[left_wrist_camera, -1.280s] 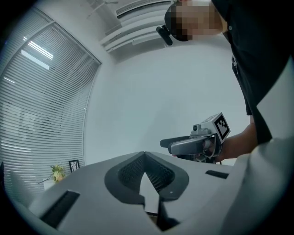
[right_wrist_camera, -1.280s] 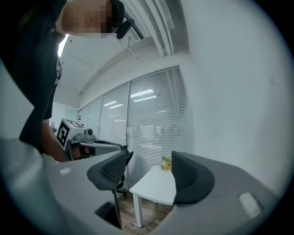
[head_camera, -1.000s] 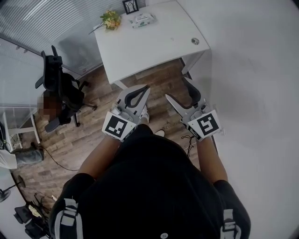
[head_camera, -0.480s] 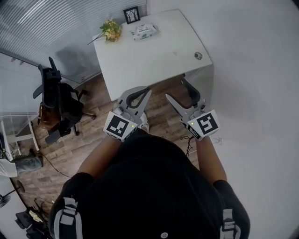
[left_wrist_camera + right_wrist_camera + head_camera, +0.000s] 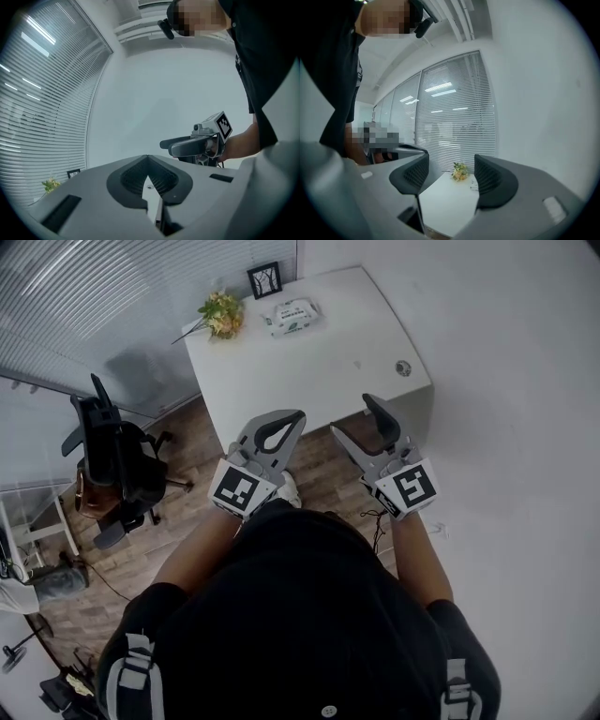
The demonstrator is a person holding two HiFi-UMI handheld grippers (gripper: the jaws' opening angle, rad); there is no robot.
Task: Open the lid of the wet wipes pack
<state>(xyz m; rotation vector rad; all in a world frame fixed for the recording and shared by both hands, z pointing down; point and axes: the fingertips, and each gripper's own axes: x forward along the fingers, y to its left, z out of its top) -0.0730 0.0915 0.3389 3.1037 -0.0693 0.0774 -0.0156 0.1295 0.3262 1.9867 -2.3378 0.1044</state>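
- Since a second ago the head view has tipped forward. The table point(image 5: 309, 362) sits lower and fuller in frame, and both grippers have come up to its near edge.
- Left gripper point(image 5: 149, 164): jaws pressed together, pads meeting along one seam, with nothing between them.
- Right gripper point(image 5: 450, 176): jaws apart and empty, with the white tabletop showing through the gap.
- Both grippers are held at about the same height over the wood floor point(image 5: 159, 531), side by side, just short of the table. Neither touches it.
- Wet wipes pack point(image 5: 292, 316): lies flat at the far end of the table, lid down, well apart from both grippers.
- Just beside the pack stand a small bunch of flowers point(image 5: 221, 313) and a dark picture frame point(image 5: 265, 279), near the far corner.
- A small round object point(image 5: 403, 367) rests by the table's right edge.
- A black office chair point(image 5: 117, 460) stands off to the left by the blinds.
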